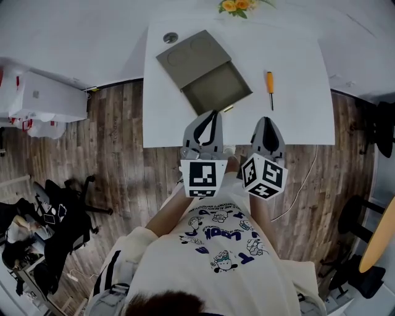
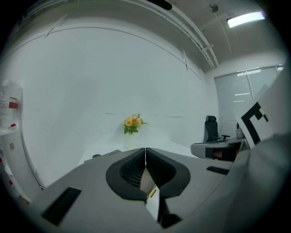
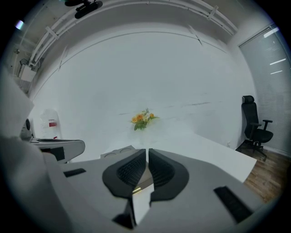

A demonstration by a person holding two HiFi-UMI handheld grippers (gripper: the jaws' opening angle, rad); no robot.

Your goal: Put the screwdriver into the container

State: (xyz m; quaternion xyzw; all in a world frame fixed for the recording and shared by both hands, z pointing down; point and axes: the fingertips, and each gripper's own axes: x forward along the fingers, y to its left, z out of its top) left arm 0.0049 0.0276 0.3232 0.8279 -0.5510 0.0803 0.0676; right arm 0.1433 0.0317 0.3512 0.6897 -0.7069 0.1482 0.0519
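A screwdriver point(image 1: 270, 87) with an orange handle lies on the white table point(image 1: 296, 117), right of a grey-brown container point(image 1: 217, 87) whose lid point(image 1: 192, 58) is slid back to the far left, leaving the tray open. Both grippers hover at the table's near edge. My left gripper point(image 1: 213, 114) is shut with nothing in it, its tips just short of the container's near corner; its jaws meet in the left gripper view point(image 2: 145, 154). My right gripper point(image 1: 266, 120) is shut and empty too point(image 3: 148, 154), below the screwdriver's tip.
A vase of orange flowers point(image 1: 237, 6) stands at the table's far edge. A round metal disc point(image 1: 171, 37) lies by the lid. A white cabinet point(image 1: 43, 99) and a black chair point(image 1: 68, 210) stand on the wooden floor at left. Another chair point(image 3: 254, 123) stands at right.
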